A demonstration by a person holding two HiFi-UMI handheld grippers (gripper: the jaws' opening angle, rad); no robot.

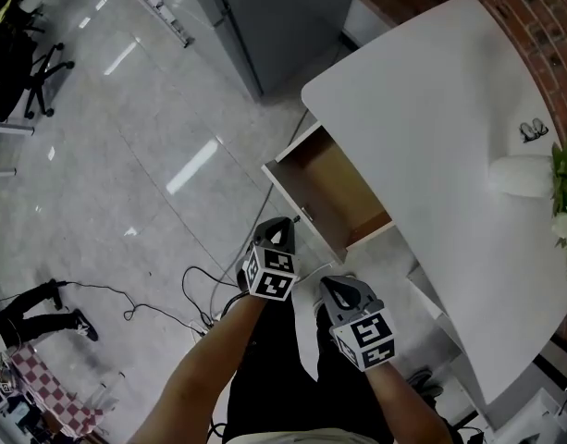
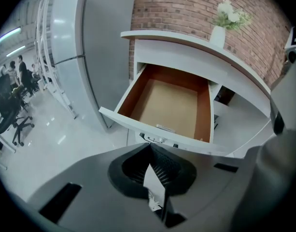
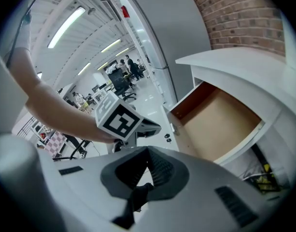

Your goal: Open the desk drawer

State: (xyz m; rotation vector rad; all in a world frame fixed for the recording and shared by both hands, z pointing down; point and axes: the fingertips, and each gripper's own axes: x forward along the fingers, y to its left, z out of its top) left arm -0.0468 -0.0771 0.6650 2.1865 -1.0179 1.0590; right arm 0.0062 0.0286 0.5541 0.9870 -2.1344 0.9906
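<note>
one drawer [image 1: 329, 188] stands pulled well out from under the white bench [image 1: 431, 137], interior bare; task judged complete. left gripper [image 1: 281, 234] and right gripper [image 1: 343, 292]: fingers clenched on nothing, near the drawer front.

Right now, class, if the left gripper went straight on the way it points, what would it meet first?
Most likely the front panel of the open drawer, near its handle, which lies just beyond the closed tips of the left gripper. How much gap remains is hard to judge.
</note>
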